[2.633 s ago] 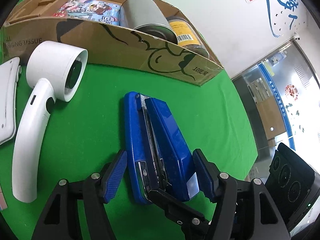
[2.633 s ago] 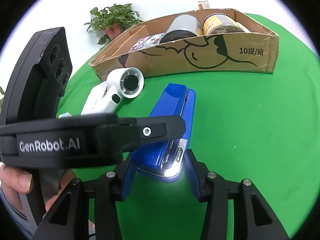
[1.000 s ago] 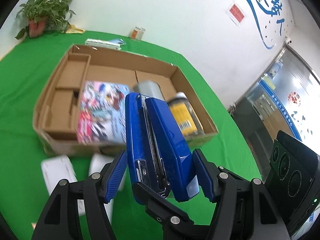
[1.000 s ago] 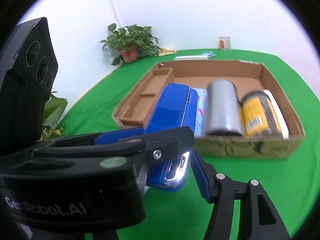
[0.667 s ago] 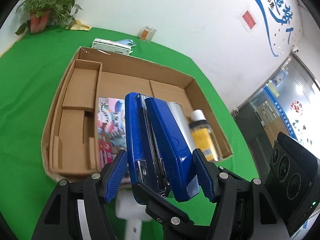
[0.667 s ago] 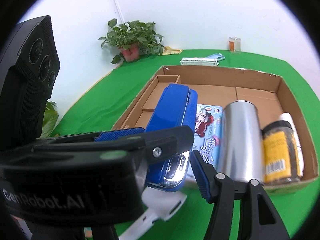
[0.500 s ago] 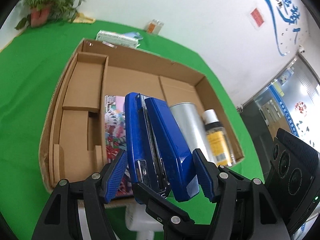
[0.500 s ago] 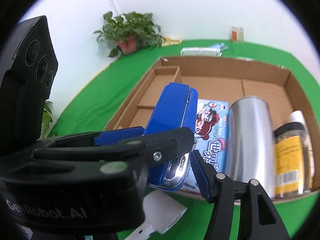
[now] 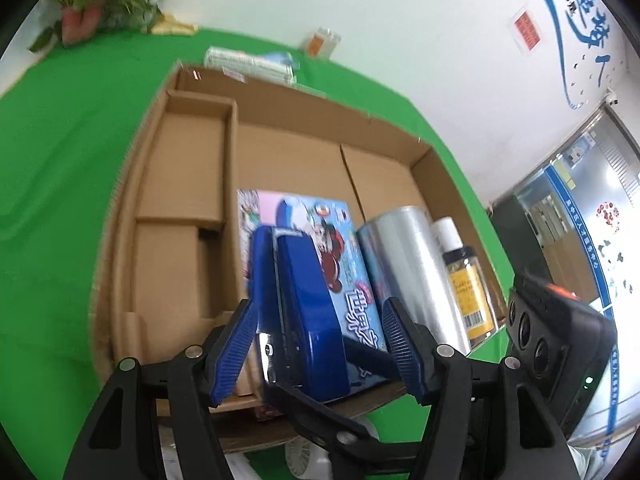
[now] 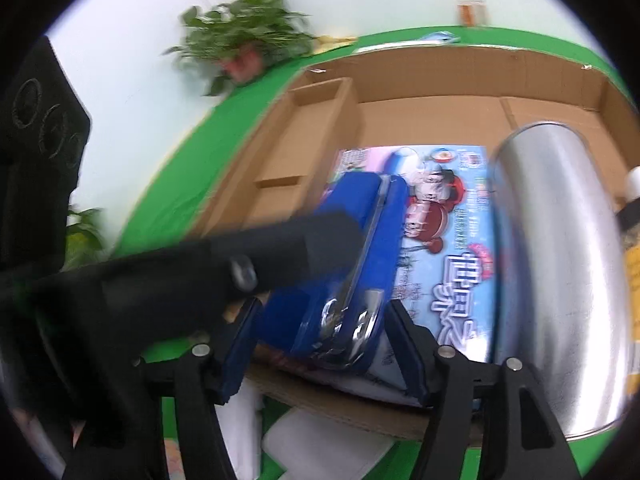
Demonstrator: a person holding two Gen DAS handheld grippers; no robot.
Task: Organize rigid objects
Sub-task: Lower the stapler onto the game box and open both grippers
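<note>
A large blue stapler (image 9: pixel 300 308) is held over the near edge of an open cardboard box (image 9: pixel 184 184). It also shows in the right wrist view (image 10: pixel 352 264). Both grippers hold its near end together: my left gripper (image 9: pixel 320 344) and my right gripper (image 10: pixel 324 344) each have their blue pads against its sides. The stapler hangs above a colourful cartoon book (image 9: pixel 320 216) lying in the box. The right wrist view is blurred.
In the box, right of the book, lie a silver can (image 9: pixel 408 264) and a yellow-labelled jar (image 9: pixel 468 284). The box's left side has cardboard dividers (image 9: pixel 188 160). A white hair dryer (image 9: pixel 316 448) lies on the green table below the box's near wall. A potted plant (image 9: pixel 100 4) stands far left.
Both grippers lifted the stapler off the green table and carried it forward. It now hangs lower and closer over the book inside the box. The hair dryer has slid under the view.
</note>
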